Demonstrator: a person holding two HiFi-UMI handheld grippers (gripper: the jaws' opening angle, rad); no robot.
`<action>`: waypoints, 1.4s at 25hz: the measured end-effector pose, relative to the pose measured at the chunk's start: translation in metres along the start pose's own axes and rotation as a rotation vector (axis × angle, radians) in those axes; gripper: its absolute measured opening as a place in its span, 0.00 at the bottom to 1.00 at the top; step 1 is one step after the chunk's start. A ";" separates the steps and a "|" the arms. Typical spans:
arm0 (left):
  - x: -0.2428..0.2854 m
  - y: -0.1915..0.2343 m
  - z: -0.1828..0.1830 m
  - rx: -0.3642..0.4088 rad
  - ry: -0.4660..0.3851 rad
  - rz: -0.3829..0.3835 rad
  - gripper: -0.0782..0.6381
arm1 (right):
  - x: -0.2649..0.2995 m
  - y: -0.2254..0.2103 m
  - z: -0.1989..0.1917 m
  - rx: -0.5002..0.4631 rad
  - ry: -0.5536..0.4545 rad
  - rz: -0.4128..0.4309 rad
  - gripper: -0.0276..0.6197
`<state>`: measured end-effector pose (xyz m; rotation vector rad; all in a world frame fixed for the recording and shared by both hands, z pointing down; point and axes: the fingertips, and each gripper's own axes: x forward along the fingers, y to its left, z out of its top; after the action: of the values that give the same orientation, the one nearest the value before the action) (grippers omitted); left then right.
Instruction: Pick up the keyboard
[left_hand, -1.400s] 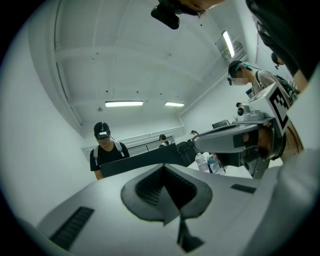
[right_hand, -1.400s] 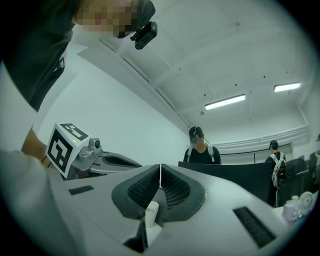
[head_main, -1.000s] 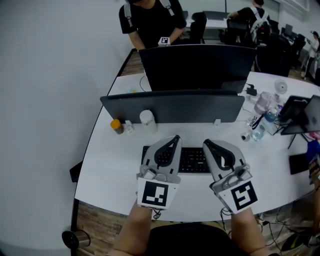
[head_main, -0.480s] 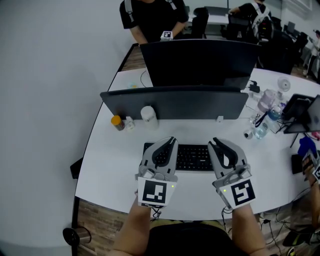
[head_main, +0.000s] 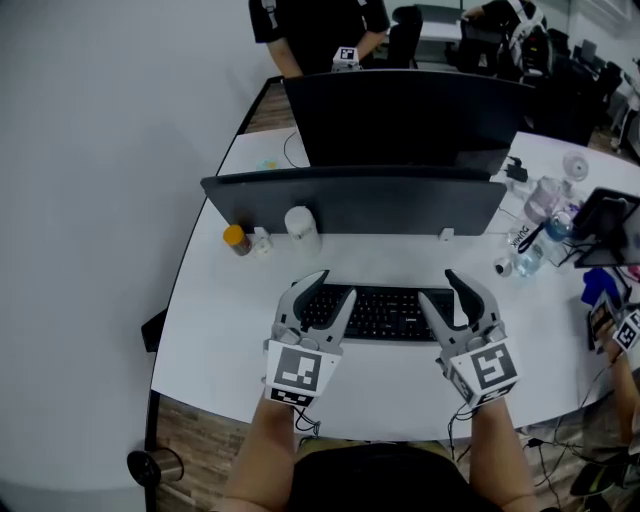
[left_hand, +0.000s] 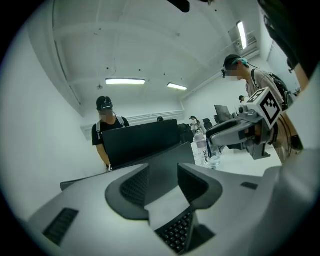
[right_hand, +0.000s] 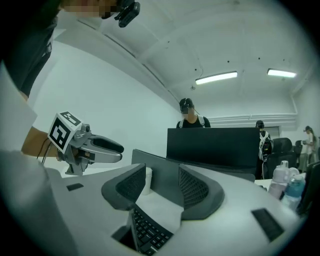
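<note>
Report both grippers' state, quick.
Left gripper: open, just opening; keyboard below the jaws, not gripped.
Right gripper: open, just opening; keyboard below the jaws, not gripped.

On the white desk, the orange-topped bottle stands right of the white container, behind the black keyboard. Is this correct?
No. The head view shows the orange-topped bottle left of the white container, behind the black keyboard on the white desk.
</note>
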<state>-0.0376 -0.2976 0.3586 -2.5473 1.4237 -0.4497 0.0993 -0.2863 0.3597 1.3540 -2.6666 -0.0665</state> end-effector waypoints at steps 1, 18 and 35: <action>0.001 0.001 -0.005 -0.004 0.011 -0.004 0.37 | 0.002 -0.003 -0.003 0.009 -0.012 0.000 0.34; 0.015 0.021 -0.097 -0.116 0.224 -0.051 0.58 | 0.024 -0.028 -0.071 0.119 0.127 -0.025 0.47; 0.023 0.044 -0.186 -0.253 0.391 -0.107 0.59 | 0.037 -0.057 -0.150 0.210 0.327 -0.084 0.48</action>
<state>-0.1268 -0.3432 0.5230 -2.8634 1.5567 -0.8794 0.1459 -0.3456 0.5061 1.3950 -2.3943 0.4013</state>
